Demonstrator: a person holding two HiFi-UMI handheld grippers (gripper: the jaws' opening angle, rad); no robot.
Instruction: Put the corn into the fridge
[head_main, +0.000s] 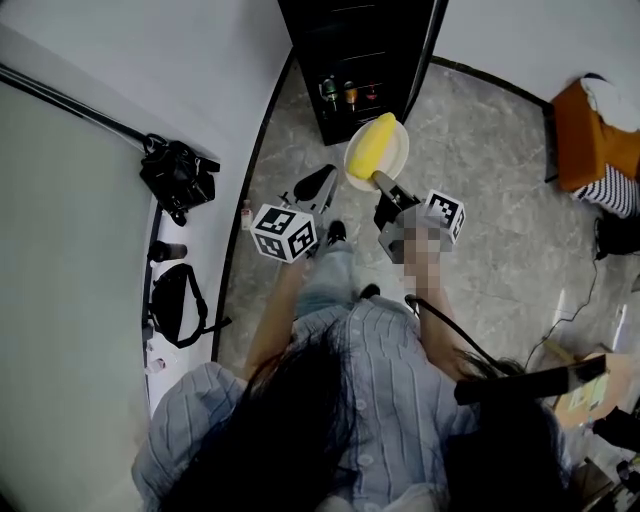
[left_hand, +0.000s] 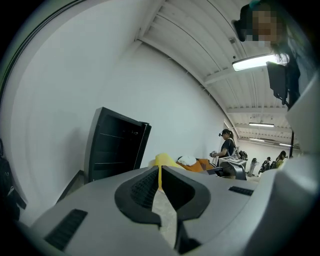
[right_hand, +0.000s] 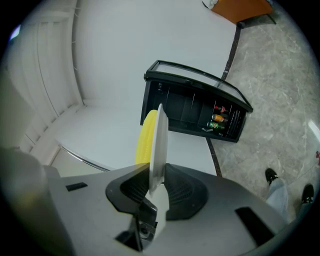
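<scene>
Right tongs (head_main: 378, 181) clamp the plate (head_main: 398, 152) bearing corn (head_main: 371, 146); left tongs (left_hand: 160, 172) closed, empty; open fridge (head_main: 352, 60) not yet reached.

Head cam steeply down; L/R gripper views level-ish; all three share fridge (head_main: 360, 60), prob. near.

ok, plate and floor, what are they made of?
Plate: pale, smooth, thin even rim; plastic or glazed ceramic, can't tell which. Floor: grey with mottled veining and a dark border strip, looks like polished stone or stone-look tile.
</scene>
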